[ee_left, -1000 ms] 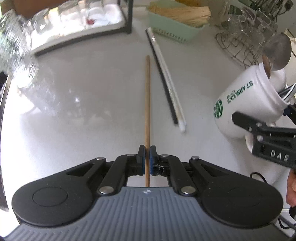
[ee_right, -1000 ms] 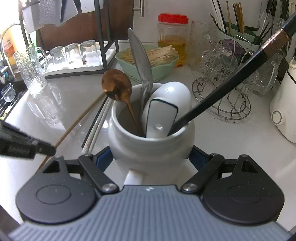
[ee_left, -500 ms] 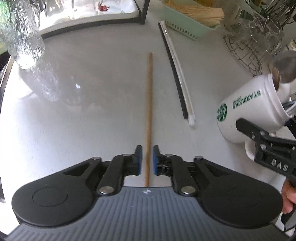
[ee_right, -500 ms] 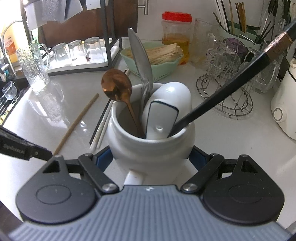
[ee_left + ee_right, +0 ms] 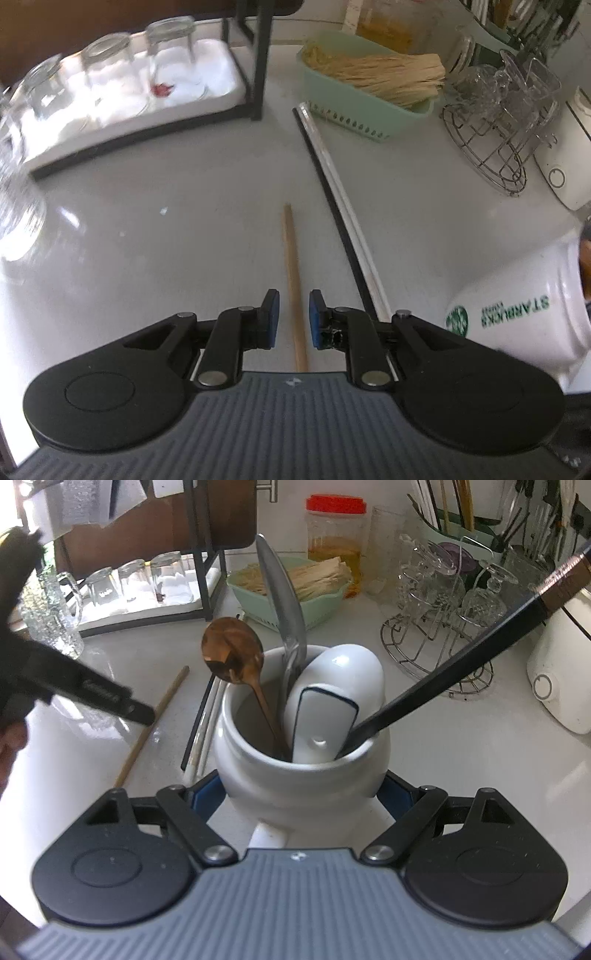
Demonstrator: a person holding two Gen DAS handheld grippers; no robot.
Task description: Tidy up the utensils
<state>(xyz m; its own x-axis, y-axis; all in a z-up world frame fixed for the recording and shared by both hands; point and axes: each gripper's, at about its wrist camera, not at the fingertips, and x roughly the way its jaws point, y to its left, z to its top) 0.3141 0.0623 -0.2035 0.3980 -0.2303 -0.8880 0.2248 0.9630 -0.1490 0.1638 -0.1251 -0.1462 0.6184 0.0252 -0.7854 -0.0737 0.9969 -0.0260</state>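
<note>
Okay, I'm clamping the right gripper point(image 5: 301, 797) on the mug point(image 5: 301, 771) holding three spoons; left gripper point(image 5: 291, 317) is narrow, empty, straddling the wooden chopstick point(image 5: 293, 280) beside the mug; chopsticks remain.

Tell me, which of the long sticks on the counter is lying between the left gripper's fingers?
The brown wooden chopstick. It lies alone between the left gripper's open pads, untouched. The black stick and white stick lie together off to its right.

Black claw point(image 5: 291, 319), blue pads point(image 5: 273, 314), silver screws.
</note>
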